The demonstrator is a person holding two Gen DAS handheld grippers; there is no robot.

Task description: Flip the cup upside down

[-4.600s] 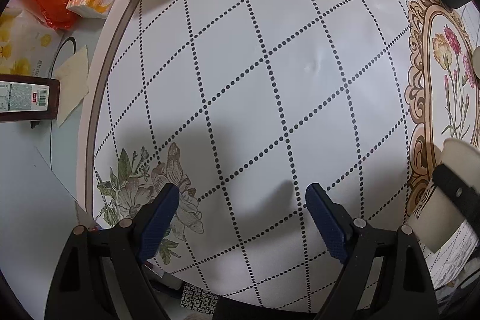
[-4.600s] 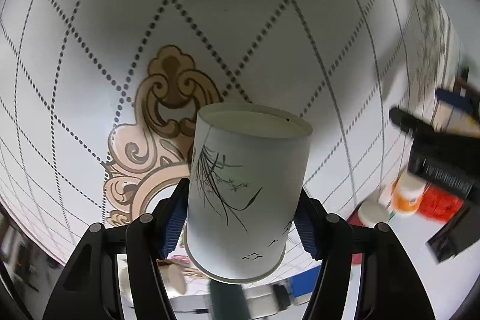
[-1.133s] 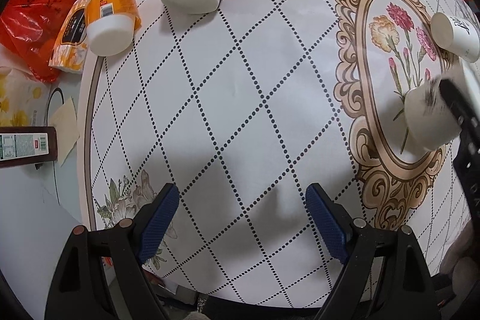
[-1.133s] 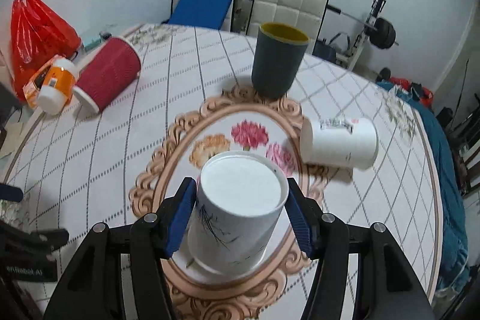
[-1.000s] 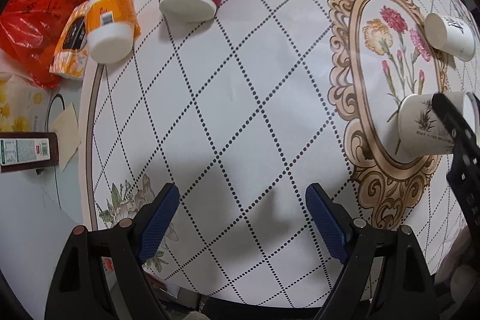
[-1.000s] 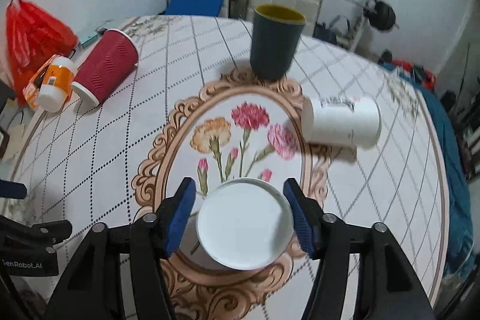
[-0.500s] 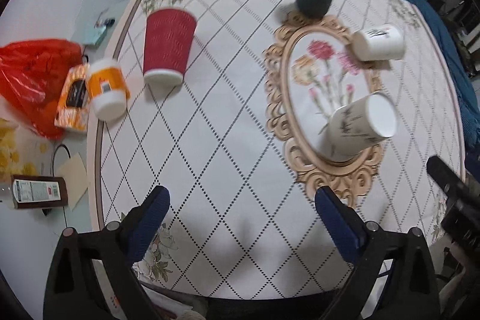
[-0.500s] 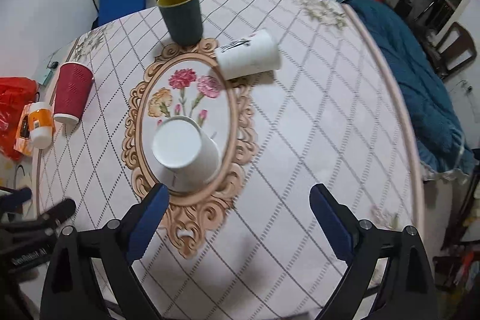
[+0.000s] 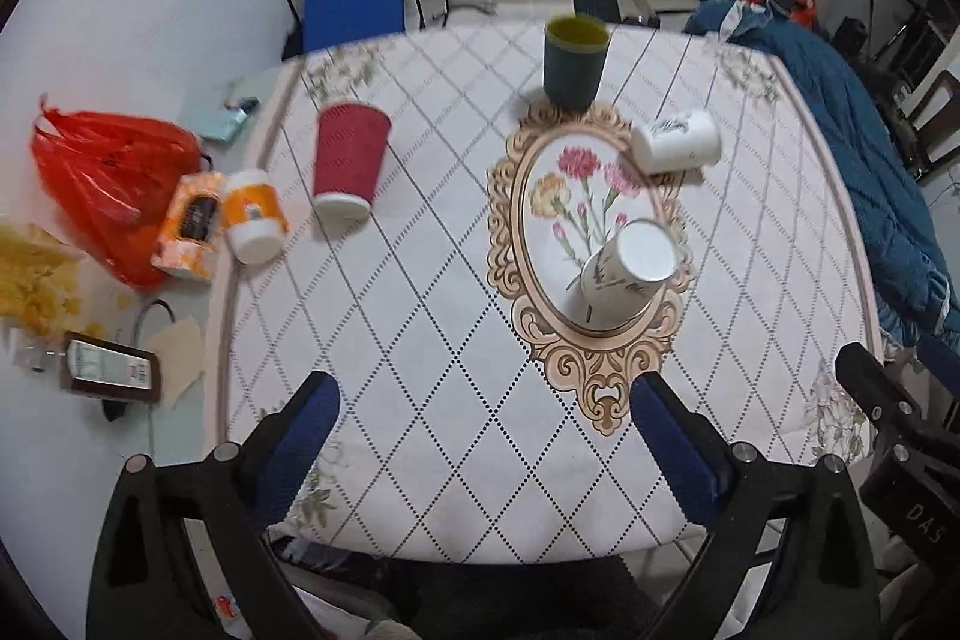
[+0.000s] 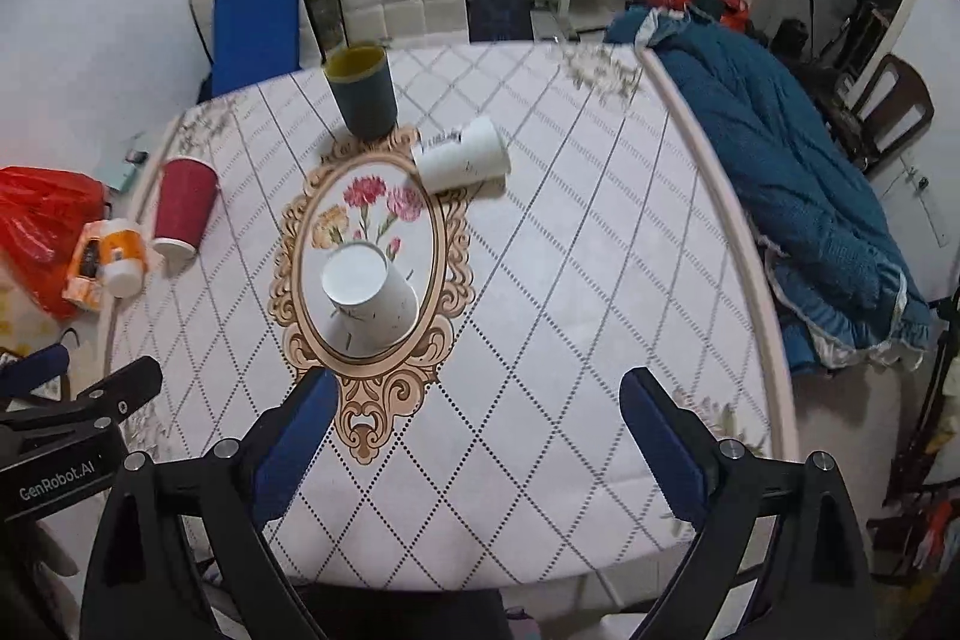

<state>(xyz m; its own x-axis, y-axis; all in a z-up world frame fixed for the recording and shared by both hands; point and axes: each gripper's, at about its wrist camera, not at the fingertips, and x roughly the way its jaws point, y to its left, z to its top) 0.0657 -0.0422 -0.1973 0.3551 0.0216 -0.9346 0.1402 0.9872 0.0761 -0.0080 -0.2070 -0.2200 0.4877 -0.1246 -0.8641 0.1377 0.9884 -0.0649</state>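
A white paper cup with a black sketch (image 9: 627,280) stands upside down on the flower oval of the tablecloth; it also shows in the right wrist view (image 10: 369,295). My left gripper (image 9: 483,430) is open and empty, held high over the table's near edge. My right gripper (image 10: 474,430) is open and empty, also high above the near edge, well back from the cup. The right gripper's body shows at the right edge of the left wrist view.
A second white cup (image 9: 678,149) lies on its side by the oval. A dark green cup (image 9: 575,61) stands upright at the far side. A red cup (image 9: 348,163) stands upside down at left, next to an orange jar (image 9: 252,214) and a red bag (image 9: 108,196). A blue quilt (image 10: 798,214) lies at right.
The right gripper set the white cup upside down on the oval, opened and let go. Both grippers have pulled back and risen high above the table.
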